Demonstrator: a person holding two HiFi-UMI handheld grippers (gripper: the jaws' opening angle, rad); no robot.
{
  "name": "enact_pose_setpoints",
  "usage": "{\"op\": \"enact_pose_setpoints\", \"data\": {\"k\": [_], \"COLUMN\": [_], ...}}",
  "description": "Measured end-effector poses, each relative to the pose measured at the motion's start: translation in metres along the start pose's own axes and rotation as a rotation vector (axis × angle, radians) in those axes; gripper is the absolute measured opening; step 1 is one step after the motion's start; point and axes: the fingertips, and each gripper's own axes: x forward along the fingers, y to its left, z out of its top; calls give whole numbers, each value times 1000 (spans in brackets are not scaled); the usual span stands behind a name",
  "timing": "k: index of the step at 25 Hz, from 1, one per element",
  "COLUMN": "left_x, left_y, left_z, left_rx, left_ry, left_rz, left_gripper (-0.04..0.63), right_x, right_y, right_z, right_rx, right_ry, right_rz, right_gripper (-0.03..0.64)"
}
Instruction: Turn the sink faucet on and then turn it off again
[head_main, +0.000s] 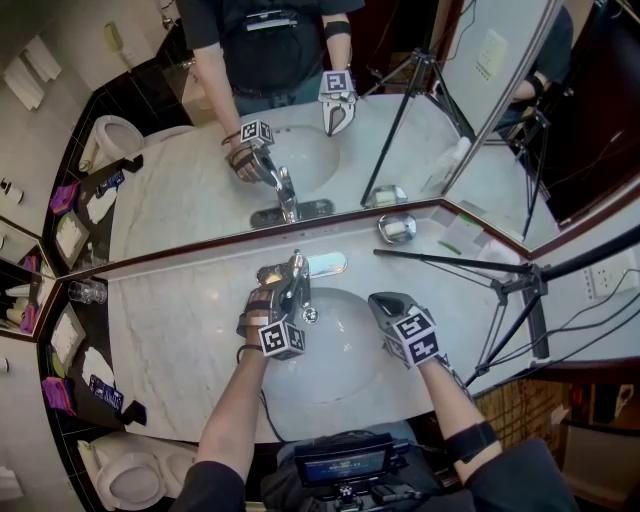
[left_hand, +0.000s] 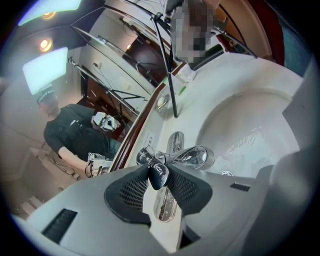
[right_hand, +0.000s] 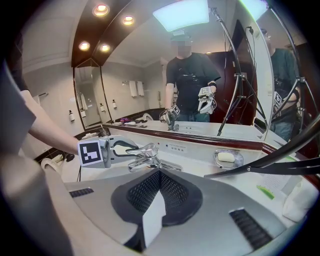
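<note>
Left claw was closed on the tip of the faucet lever, one pad on either side of its rounded end. Right claw was closed on nothing and hung over the right side of the basin. The faucet stood at the back rim of the basin, on the marble surface, just in front of the mirror.

Handling (judged): polished chrome, rigid, fixed to the surface; only the lever should move. Smooth and probably slippery, more so if wet, so the pads could slide off the end. Best hold looked to be the lever's far end, squeezed across its sides for leverage. Light effort should do; not fragile.

Writing: a small printed sticker lay behind the faucet, text too small to read. No brand mark legible on the chrome.
</note>
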Motion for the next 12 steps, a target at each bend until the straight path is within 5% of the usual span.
{"op": "enact_pose_setpoints", "data": {"k": [12], "left_x": [-41], "left_y": [2], "left_z": [-6], "left_rx": [-129], "left_ry": [34], "left_rz": [-25], "left_gripper": [112], "right_x": [-3], "right_y": [17], "right_z": [5], "right_rx": [-22], "right_ry": [-25], "right_rz": [28], "right_gripper": [20]}}
